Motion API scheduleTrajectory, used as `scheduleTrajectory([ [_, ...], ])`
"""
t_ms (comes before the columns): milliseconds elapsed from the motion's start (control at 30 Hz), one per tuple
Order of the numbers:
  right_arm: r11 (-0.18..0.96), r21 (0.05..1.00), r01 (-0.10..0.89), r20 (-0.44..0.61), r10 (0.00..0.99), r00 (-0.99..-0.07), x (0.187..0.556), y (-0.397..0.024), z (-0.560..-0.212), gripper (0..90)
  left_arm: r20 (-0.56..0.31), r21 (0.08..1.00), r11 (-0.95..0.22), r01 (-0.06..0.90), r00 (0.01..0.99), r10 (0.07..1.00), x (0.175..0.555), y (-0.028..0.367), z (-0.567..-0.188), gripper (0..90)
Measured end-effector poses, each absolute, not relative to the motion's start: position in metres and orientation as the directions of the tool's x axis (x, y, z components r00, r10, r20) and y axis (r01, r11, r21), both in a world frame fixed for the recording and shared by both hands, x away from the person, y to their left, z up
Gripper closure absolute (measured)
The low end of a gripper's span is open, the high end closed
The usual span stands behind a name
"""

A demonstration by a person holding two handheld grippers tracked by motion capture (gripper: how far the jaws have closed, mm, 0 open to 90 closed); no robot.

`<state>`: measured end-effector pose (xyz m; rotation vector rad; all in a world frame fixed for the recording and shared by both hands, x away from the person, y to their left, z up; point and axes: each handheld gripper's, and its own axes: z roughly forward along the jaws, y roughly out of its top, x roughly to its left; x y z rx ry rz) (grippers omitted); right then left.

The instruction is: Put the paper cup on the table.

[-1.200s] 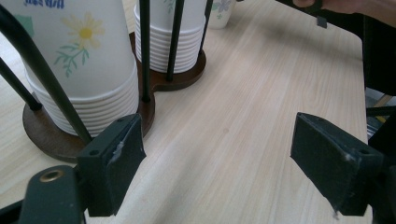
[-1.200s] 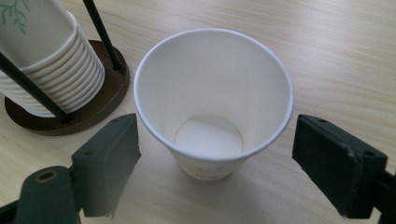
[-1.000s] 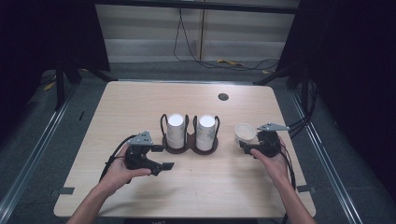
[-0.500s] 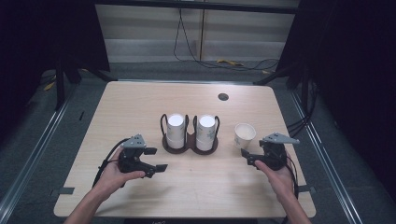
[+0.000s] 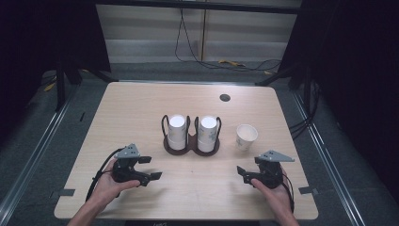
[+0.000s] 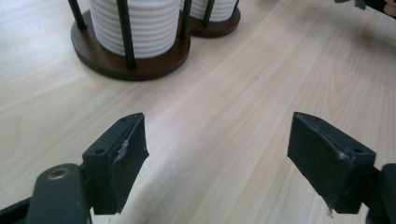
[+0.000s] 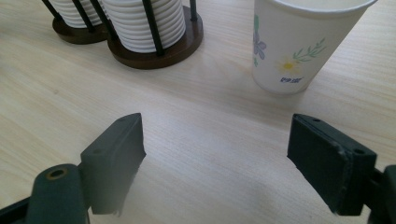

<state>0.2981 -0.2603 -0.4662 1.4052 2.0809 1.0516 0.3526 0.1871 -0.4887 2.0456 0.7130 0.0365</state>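
Observation:
A dark wooden holder [image 5: 190,147] with black wire posts stands mid-table and carries two stacks of white paper cups. One flower-printed paper cup [image 5: 246,136] stands upright to its right. My left gripper [image 5: 151,167] hovers low near the front left, pointing at the holder [image 6: 135,60]. Its jaws are open [image 6: 217,154] and have just been closing with nothing between them. My right gripper [image 5: 245,168] is at the front right, short of the cup [image 7: 299,46]. Its jaws, open and empty [image 7: 215,158], have also just been closing.
A small round dark grommet [image 5: 225,97] sits near the table's far edge. Bare wood lies between both grippers and the holder [image 7: 154,51]. Cables run across the floor [image 5: 226,63] beyond the table. The front edge is just behind my hands.
Both hands have drawn back toward the front edge and sunk a little. The right gripper has moved away from the flower cup, which stays standing. The left has left the holder's side.

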Motion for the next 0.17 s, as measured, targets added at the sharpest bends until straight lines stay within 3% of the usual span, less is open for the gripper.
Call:
scheduleTrajectory([
  [167,0.227,0.760,0.609,0.045,0.916,-0.398,0.3021,-0.2596,-0.4718,19.3,-0.269,0.775,-0.384,0.502,0.812,0.518,0.3569,0.1908,-0.4922,20.4],
])
